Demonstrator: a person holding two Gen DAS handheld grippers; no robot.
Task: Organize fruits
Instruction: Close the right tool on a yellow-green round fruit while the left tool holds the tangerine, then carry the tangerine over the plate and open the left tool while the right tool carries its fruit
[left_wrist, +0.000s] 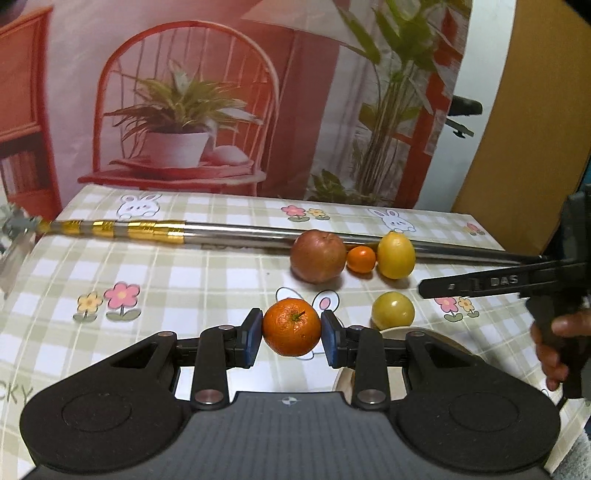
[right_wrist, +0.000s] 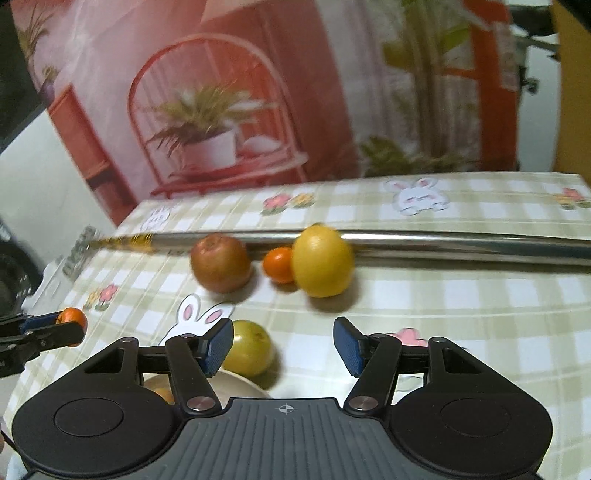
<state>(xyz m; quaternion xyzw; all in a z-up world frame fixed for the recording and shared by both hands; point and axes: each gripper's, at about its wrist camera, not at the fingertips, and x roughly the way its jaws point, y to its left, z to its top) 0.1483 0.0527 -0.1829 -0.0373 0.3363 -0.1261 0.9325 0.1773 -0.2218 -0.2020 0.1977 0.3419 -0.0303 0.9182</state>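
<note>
Your left tongs clamp the orange above the desk. Your right tongs stand apart, empty, near the green fruit, which seems to sit beside a bowl.

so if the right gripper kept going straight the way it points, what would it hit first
Probably bare checked tablecloth. The right gripper is open with nothing between its fingers, the yellow-green fruit sits just off its left finger, and the lemon lies further ahead. Depth is hard to judge here.
</note>
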